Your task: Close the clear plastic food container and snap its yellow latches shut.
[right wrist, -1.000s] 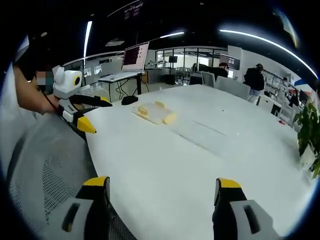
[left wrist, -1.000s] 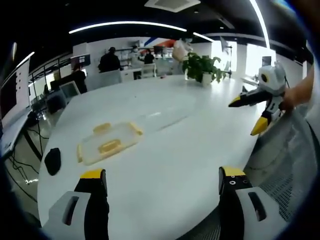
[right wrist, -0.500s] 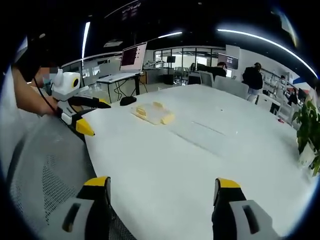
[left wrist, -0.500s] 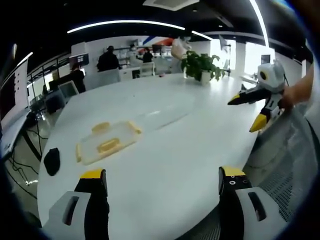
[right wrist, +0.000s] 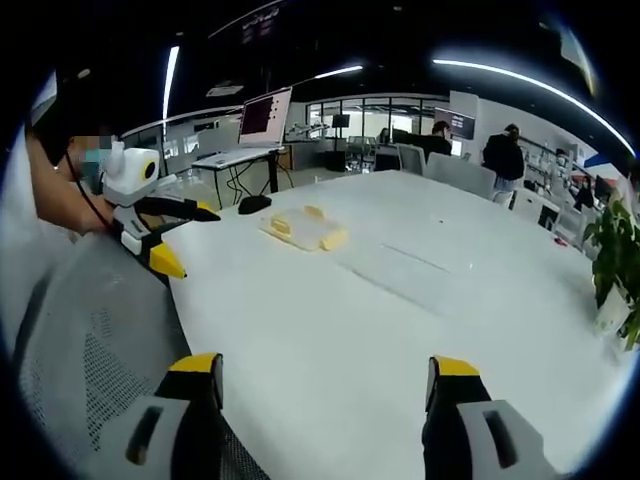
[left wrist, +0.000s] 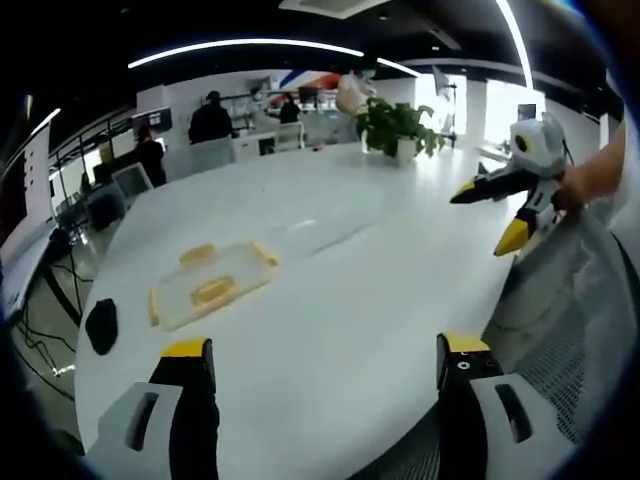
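A clear plastic food container (left wrist: 207,286) with yellow latches lies flat on the white table (left wrist: 330,300), left of centre in the left gripper view. It appears smaller and farther off in the right gripper view as the container (right wrist: 303,228). My left gripper (left wrist: 320,372) stands open near the table's near edge, well short of the container, and appears from the side as the left gripper (right wrist: 168,232) at the left. My right gripper (right wrist: 320,378) is open over the table edge, also seen as the right gripper (left wrist: 500,208) at the right. Neither holds anything.
A black mouse-like object (left wrist: 100,325) lies left of the container. A potted plant (left wrist: 397,127) stands at the table's far side. A mesh chair back (right wrist: 90,340) is under the grippers. People stand in the background by desks and monitors.
Both views have shifted slightly with the hands. The right gripper has drifted a little up and left in the left gripper view. The container has not moved.
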Demonstrator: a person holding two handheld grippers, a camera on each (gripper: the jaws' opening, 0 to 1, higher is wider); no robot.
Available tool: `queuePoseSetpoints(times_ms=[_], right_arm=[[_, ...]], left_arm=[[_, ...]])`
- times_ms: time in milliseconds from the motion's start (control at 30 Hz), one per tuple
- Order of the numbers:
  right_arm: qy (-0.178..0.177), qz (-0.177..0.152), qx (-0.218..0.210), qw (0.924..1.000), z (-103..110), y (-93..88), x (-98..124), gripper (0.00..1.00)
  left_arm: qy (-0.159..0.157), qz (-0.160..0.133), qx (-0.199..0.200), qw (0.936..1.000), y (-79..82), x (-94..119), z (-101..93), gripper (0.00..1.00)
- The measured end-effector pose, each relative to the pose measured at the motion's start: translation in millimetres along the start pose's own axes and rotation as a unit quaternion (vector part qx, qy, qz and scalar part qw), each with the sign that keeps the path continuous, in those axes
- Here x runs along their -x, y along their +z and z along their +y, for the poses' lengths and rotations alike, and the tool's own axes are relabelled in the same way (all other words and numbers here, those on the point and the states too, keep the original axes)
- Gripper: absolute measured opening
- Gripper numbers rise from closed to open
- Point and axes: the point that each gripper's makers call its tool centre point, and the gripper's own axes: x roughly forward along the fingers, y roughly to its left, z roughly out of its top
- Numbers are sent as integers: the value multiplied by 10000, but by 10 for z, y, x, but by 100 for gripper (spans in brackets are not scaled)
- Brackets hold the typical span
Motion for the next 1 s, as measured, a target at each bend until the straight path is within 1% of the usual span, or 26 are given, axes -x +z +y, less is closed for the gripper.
queuePoseSetpoints(times_ms=[167, 200, 267, 333, 533, 600, 633, 700, 833, 867, 900, 933, 1000], right_arm=[[19, -31, -58, 10000, -5, 7, 16, 82], [100, -189, -188, 9996, 18, 62, 27, 82], [110, -297, -196, 9993, 13, 107, 50, 82], [157, -323, -210, 9991, 32, 111, 38, 82], [194, -268, -121, 9994, 70, 110, 33, 80], [261, -269, -192, 9991, 90, 109, 32, 79], [245, -309, -212, 9990, 80, 122, 34, 81], [226, -357, -292, 9987, 58, 130, 38, 81], [48, -289, -343, 9990, -22, 91, 59, 78], [6, -274, -419, 9987, -42, 76, 60, 78], [-9, -263, -430, 9987, -48, 71, 60, 78], [-56, -199, -419, 9989, -67, 47, 63, 78], [-89, -150, -409, 9990, -77, 26, 57, 77]], left_arm=[[23, 13, -17, 10000, -4, 2, 3, 90], [11, -6, -77, 10000, 12, 3, -13, 89], [-28, -18, -169, 9999, 16, -3, -34, 89], [-34, -26, -182, 9998, 23, -3, -33, 89], [-49, -118, -128, 9998, 64, 8, -19, 89], [-89, -127, -141, 9998, 73, 5, -33, 89], [-180, -130, -125, 9997, 72, 2, -64, 88], [-249, -95, -119, 9996, 57, -1, -87, 88], [-359, -81, -125, 9992, 59, -7, -137, 87], [-406, -70, -126, 9991, 55, -10, -164, 87], [-441, -31, -171, 9989, 45, -14, -188, 85], [-470, 77, -412, 9980, 14, -12, -210, 84], [-529, 19, -392, 9978, 37, -16, -246, 83]])
